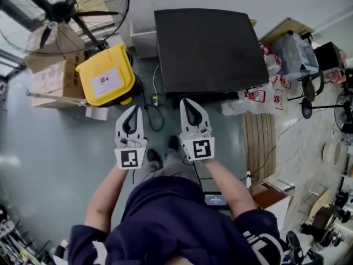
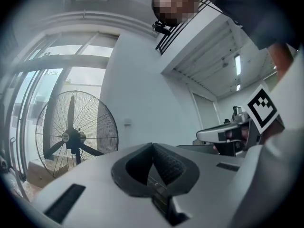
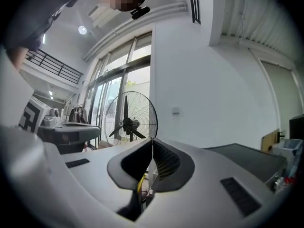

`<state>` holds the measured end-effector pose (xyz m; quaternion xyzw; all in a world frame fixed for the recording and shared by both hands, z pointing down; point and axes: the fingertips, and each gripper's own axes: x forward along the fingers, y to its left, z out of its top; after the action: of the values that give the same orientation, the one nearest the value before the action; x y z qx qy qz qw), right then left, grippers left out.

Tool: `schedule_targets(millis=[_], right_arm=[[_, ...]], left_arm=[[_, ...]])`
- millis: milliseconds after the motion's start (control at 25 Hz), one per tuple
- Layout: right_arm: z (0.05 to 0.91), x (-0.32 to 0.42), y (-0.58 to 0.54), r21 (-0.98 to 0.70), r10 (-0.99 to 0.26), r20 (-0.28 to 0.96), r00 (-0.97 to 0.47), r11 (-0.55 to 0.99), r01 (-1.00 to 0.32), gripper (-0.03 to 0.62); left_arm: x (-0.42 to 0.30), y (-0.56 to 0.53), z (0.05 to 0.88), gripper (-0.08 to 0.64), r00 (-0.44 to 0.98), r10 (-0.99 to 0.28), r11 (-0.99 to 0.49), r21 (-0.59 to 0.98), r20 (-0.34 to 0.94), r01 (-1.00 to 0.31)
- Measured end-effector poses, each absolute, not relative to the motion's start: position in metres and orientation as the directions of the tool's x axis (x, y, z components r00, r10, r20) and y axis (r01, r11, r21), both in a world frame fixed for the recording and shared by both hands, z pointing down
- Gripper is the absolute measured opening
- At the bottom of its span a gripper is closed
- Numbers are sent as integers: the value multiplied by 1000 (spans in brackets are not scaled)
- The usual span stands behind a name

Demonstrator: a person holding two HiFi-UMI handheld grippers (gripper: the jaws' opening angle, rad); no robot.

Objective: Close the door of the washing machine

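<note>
The washing machine shows only as a black flat top just beyond both grippers in the head view; its door is hidden from here. In the right gripper view that dark top lies at the right. My left gripper and right gripper are held side by side, pointing level toward the machine's near edge, above the floor. Both are shut with nothing between the jaws: the tips meet in the left gripper view and in the right gripper view.
A large standing fan is at the far left, with a yellow container and cardboard boxes beside it. Cables lie on the floor before the machine. Wooden planks and bags are on the right.
</note>
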<state>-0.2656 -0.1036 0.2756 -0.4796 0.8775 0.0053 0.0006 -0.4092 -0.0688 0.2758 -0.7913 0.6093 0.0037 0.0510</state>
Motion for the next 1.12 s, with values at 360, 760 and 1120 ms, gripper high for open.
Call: schedule_targets(millis=[360,760,1120], right_arm=[[254,-274,-104,28,-830,-33,-557,556,-831,21],[262,-277,-106,70,-832,14,-554,554,-830,20],[263,-279,-110,80,-834,27,-551,551,-831,18]], left_arm=[[-410,-74,266,25,252,-964,-246,-75,-79,-966],[-420,-77,267,25,230,-971,-224,-90,-69,-970],[-428,-78,265,25,210,-975,-203,-91,-75,-975]])
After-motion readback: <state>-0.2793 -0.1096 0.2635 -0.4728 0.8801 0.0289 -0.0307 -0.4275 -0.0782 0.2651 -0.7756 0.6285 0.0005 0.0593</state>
